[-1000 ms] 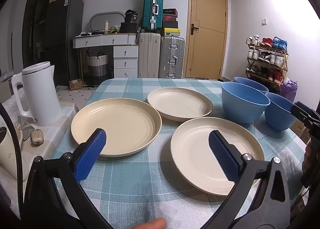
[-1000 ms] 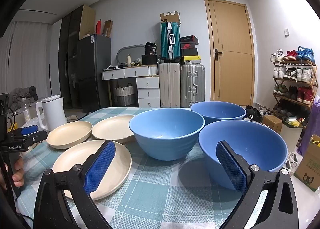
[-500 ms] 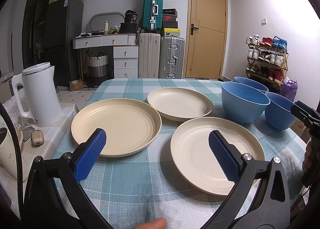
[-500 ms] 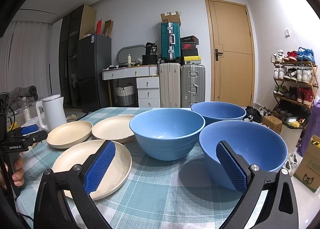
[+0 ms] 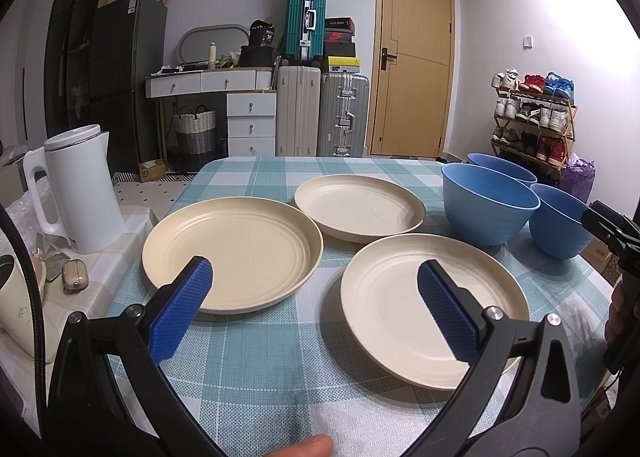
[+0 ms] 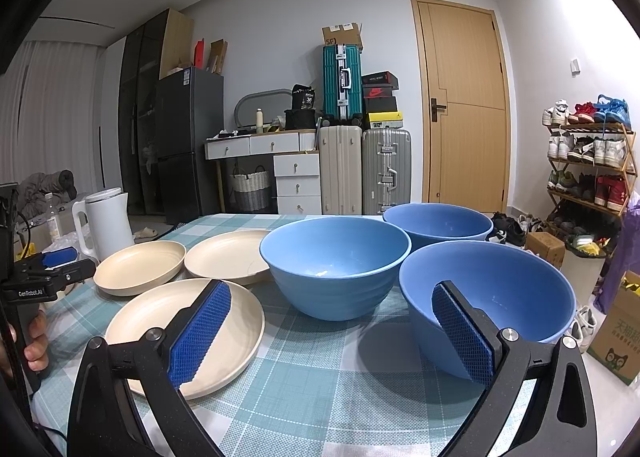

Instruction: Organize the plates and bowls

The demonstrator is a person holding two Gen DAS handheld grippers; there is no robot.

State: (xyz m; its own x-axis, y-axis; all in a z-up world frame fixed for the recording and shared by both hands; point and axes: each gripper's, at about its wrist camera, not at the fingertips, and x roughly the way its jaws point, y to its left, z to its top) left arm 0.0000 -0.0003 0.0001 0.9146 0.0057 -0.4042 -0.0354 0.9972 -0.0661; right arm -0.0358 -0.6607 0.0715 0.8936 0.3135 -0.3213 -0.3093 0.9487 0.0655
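Table scene with three cream plates and three blue bowls on a teal checked tablecloth [image 5: 260,361]. The left gripper [image 5: 314,293] hangs above the near edge of the table with its jaws spread wide and nothing between them; its blue pads [image 5: 180,315] frame the gap between two plates. The left plate [image 5: 240,249] lies beyond the left pad, and the near plate [image 5: 404,297] lies beyond the right pad, the two just apart. The far plate [image 5: 360,209] sits behind both, close to the middle bowl [image 5: 486,209]. The right gripper [image 6: 330,321], likewise spread wide and holding nothing, points across the table from the other side. In the right wrist view its left pad overlaps the near plate [image 6: 160,321], and its right pad stands in front of the near bowl [image 6: 504,289]; whether that pad touches the bowl's wall cannot be told. The middle bowl [image 6: 336,261] appears between the two pads, farther back, and the far bowl [image 6: 438,221] stands behind it, close to both other bowls. All bowls are upright, none nested; no plate is stacked. A white kettle [image 5: 76,185] stands on a side surface to the left of the table. A fingertip [image 5: 300,449] shows at the lower edge of the left wrist view.
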